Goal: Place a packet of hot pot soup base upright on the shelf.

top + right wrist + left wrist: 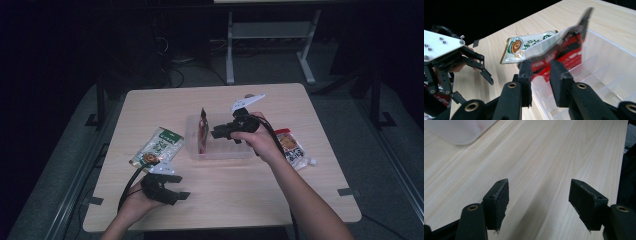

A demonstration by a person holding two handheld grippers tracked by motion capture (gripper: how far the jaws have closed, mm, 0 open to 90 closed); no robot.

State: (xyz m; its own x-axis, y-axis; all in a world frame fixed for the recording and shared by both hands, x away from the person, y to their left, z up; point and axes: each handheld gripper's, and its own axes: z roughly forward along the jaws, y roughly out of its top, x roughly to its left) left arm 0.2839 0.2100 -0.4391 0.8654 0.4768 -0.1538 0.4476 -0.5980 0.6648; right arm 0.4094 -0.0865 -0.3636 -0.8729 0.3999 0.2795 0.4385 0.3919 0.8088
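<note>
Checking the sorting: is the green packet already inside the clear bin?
No, the green packet lies flat on the table left of the clear bin, outside its wall.

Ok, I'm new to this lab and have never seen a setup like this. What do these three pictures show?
No robot here: a person holds a hand tool with two black jaws in each hand. One picture looks down from above; the other two come from cameras riding on each tool. On the wooden table sits a clear tray with a red packet standing in it, a green packet to its left and another packet to its right. The left gripper rests open and empty. The right gripper is at the red packet, jaws apart, seemingly not gripping.
</note>
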